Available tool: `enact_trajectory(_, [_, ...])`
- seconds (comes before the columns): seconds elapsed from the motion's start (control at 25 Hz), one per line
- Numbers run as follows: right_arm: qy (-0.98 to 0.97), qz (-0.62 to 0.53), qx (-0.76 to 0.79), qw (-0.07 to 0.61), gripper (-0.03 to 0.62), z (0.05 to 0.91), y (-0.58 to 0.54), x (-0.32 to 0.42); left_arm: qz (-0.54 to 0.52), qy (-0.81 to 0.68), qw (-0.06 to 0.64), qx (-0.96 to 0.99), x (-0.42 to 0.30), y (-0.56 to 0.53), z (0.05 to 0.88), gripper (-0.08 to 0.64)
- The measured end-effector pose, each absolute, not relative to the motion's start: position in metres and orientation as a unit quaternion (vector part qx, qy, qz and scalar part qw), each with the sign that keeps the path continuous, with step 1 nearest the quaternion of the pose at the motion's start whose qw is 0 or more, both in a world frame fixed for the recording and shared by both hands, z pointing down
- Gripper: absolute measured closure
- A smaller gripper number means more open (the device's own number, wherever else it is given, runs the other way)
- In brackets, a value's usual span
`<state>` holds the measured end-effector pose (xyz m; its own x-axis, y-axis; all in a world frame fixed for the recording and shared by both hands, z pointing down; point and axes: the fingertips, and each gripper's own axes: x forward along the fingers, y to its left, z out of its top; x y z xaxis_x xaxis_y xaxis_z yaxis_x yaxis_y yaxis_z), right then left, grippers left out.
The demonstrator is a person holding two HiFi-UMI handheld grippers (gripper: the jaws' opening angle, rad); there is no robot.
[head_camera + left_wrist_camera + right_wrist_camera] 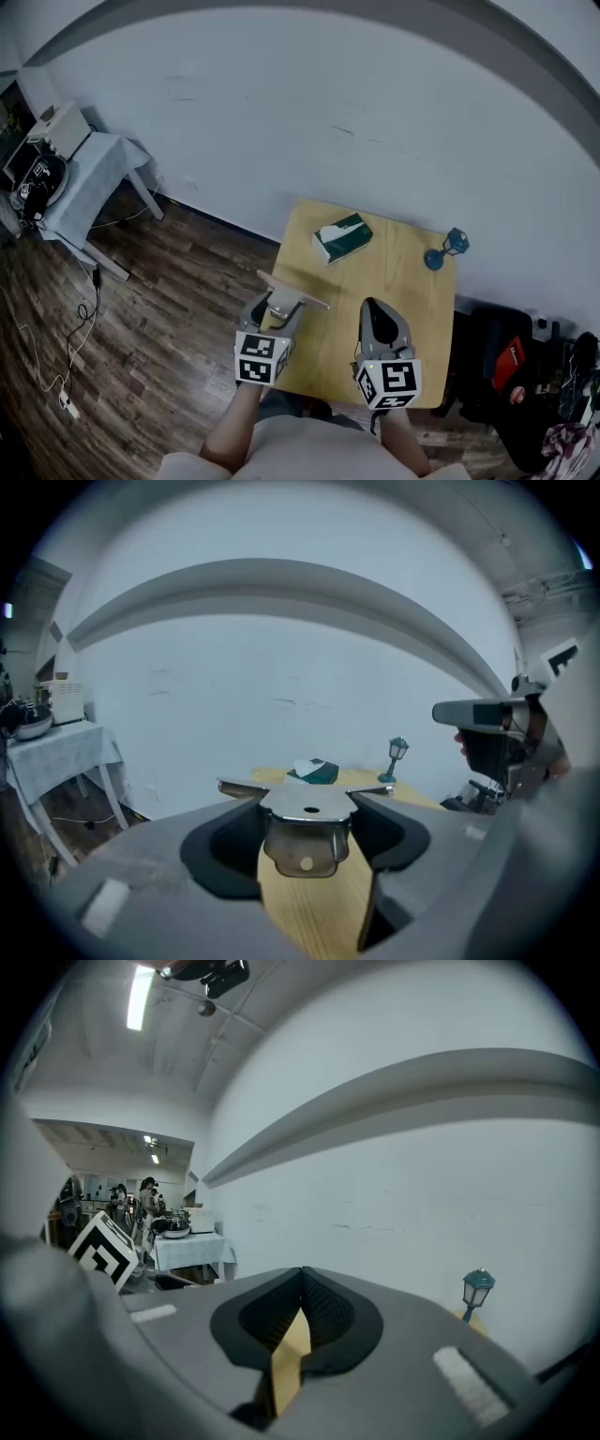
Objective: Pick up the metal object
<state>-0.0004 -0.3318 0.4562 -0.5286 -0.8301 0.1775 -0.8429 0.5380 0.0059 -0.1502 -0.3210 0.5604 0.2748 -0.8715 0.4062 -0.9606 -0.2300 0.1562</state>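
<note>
metal object (306,844) tight in left claw (307,806), above table (405,281)

Jaws of the left gripper (307,806) clamped a metal bracket (306,847) above the wooden table (314,907) — at its far end sat a green tissue box (315,772), a small teal lamp (397,757) to its right.

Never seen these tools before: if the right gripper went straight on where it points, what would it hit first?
Probably nothing nearby: the right gripper points at the bare white wall; the little lamp stands off to its right.
</note>
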Motion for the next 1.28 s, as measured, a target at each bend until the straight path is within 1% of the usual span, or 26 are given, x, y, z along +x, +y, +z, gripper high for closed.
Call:
enact_trajectory(0.48, [-0.892,0.014,0.448,0.049,0.591,0.427,-0.311,-0.008,0.055,-0.635,0.141,0.757,-0.161,-0.279,0.491,0.262])
enact_trajectory(1.28, [-0.900,-0.025,0.434,0.015,0.591,0.386,-0.270,0.015,-0.008,-0.674,0.052,0.737,-0.153,-0.222,0.412,0.262])
